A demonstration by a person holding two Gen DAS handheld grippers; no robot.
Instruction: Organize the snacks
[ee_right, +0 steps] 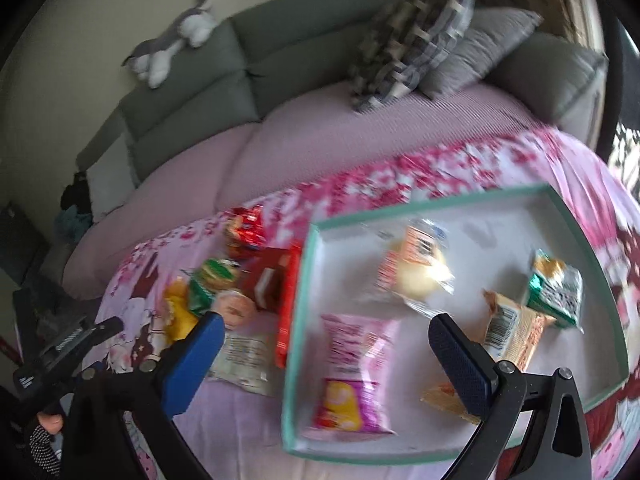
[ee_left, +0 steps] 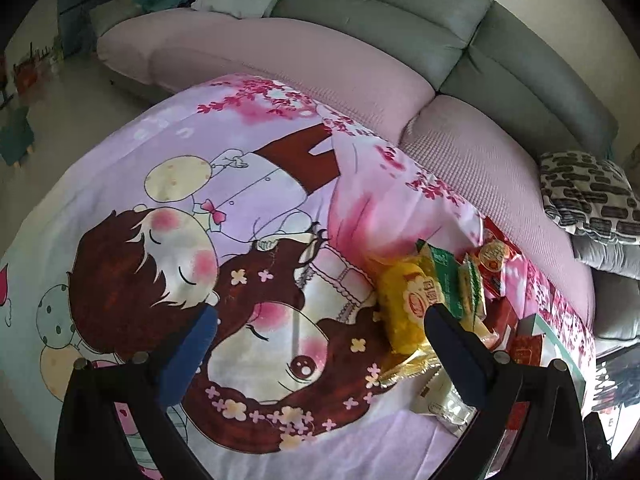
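Both hand-held grippers hover spread and empty: the left (ee_left: 320,344) over bare cartoon-print cloth (ee_left: 248,184), the right (ee_right: 326,344) above the tray's (ee_right: 520,194) left rim. Loose snacks (ee_right: 216,284) crowd the cloth just beside that rim; five packets (ee_right: 352,364) lie well spaced inside.

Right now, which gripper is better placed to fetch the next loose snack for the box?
Left: the left gripper, open and empty, sits beside the yellow packet; the right gripper hovers over the box.

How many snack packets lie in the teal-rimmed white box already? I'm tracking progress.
5 in the teal-rimmed white box: clear bun packet, pink packet, green packet, tan packet, and orange one partly hidden behind the right gripper.
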